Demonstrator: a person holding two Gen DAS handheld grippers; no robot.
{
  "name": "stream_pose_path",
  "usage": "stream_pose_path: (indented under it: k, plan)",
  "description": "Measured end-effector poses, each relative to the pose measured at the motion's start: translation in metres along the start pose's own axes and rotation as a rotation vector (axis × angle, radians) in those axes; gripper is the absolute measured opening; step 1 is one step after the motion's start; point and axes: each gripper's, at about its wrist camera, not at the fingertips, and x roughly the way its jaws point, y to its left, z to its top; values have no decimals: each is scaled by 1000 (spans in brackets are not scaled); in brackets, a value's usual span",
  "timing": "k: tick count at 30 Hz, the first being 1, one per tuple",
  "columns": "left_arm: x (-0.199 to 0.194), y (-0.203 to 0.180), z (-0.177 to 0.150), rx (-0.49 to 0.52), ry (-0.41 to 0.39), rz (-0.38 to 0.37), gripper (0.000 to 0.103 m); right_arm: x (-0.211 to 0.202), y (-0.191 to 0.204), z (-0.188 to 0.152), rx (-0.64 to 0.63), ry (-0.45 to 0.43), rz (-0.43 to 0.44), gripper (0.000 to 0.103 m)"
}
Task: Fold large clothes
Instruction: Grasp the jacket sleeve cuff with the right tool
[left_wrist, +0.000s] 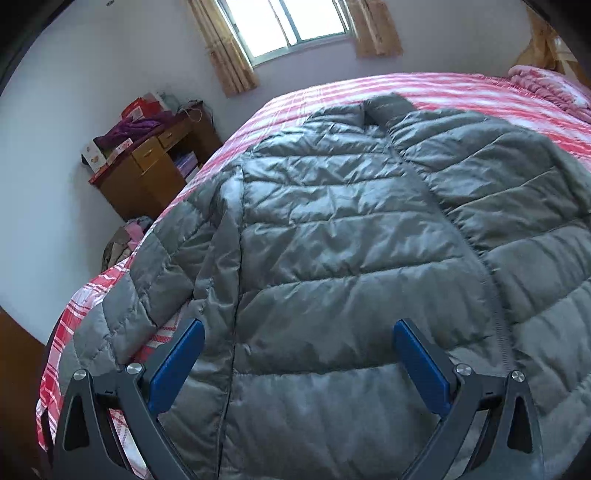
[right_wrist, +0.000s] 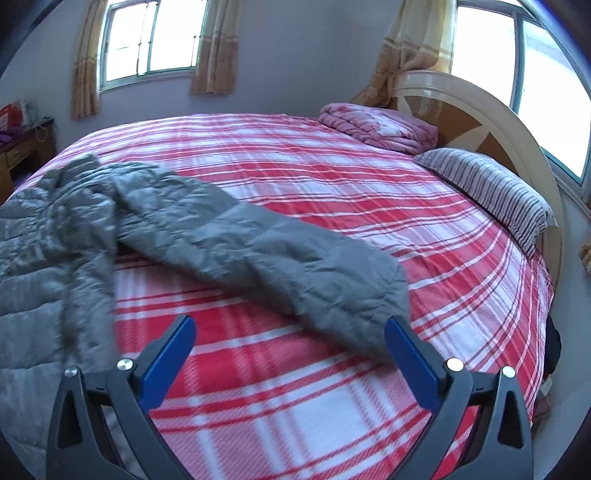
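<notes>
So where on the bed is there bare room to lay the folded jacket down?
The widest free patch of plaid sheet lies between the jacket's outstretched sleeve, the folded pink quilt and the striped pillow. A smaller bare patch sits under the right claw. The side under the left claw is covered by the jacket.

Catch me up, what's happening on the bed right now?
A person holding a tool in each hand is about to fold a grey puffer jacket spread front-up on the red plaid bed. The left tool hovers open over the jacket's lower body, gripping nothing. The right tool is also open, above bare sheet, with the outstretched sleeve just ahead of it, its cuff by the right-hand finger. No fold shows yet.
</notes>
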Motion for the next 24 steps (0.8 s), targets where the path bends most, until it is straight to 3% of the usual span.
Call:
stream_pose_path:
  k: [10, 18, 20, 21, 23, 24]
  plan:
    - [24, -1, 9, 3, 9, 16, 102, 41, -35, 13, 49, 21, -64, 103]
    - [45, 20, 14, -47, 7, 27, 102, 70, -61, 16, 153, 84, 18, 103]
    - [46, 26, 10, -51, -5, 21, 102, 77, -68, 16, 195, 111, 61, 92]
    - [46, 29, 8, -46, -13, 23, 102, 80, -70, 14, 215, 131, 87, 79]
    - [46, 35, 5, -38, -27, 27, 102, 82, -73, 12, 236, 139, 97, 68]
    - [46, 38, 3, -39, -30, 25, 102, 80, -74, 12, 240, 135, 114, 52]
